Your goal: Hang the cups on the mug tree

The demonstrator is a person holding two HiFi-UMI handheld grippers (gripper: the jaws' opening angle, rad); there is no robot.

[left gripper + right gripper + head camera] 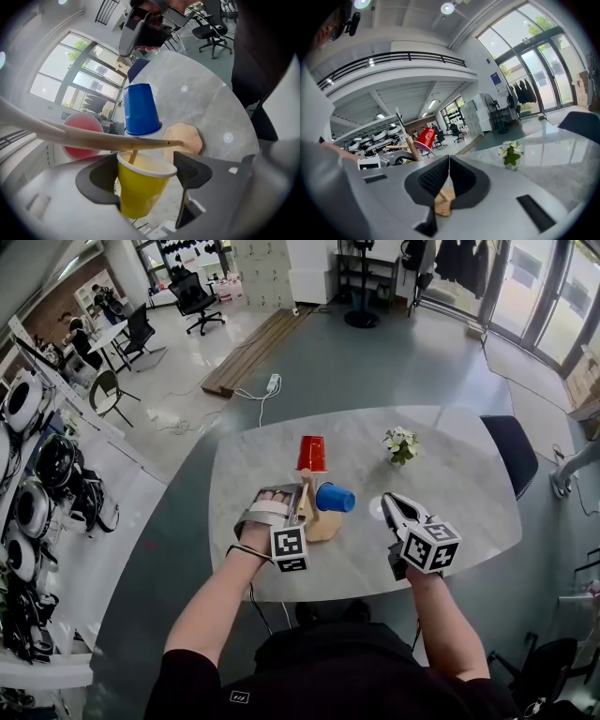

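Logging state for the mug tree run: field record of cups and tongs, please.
left tongs: shut on yellow cup, a wooden peg reaching into its mouth
right tongs: shut, empty
red cup: upside down on top of mug tree
blue cup: hung on a side peg
flower pot: on table, apart from the tree

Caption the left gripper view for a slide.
Left gripper holds yellow cup at a wooden peg; blue cup hangs beyond.
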